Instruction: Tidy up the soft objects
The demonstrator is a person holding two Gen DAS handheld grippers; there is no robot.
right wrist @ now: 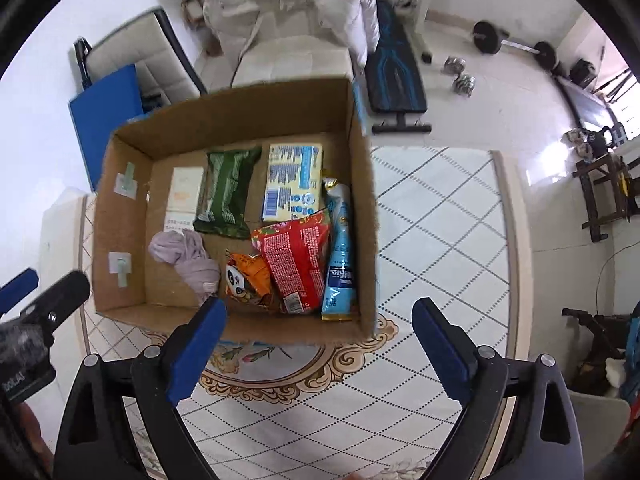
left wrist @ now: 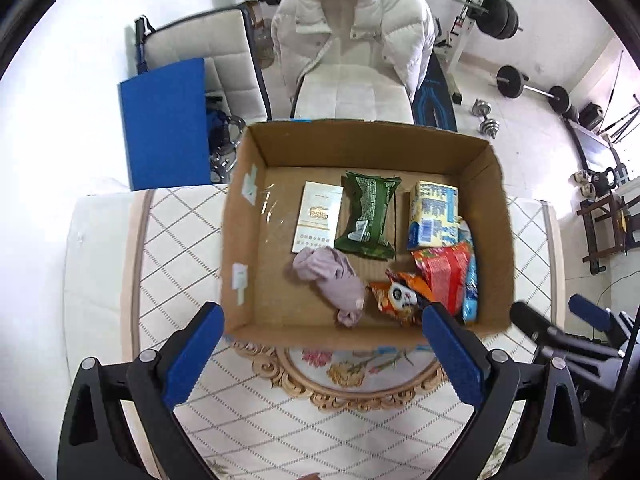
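Note:
An open cardboard box stands on the patterned table. Inside lie a crumpled lilac cloth, a white flat pack, a green pouch, a yellow-blue pack, a red snack bag, an orange panda bag and a light blue pouch. My left gripper is open and empty just above the box's near wall. My right gripper is open and empty at the box's near right corner.
The table top has a diamond pattern and a carved oval ornament. Behind the box stand a chair with a white puffer jacket, a second chair, a blue board and gym weights. The other gripper shows at the left edge.

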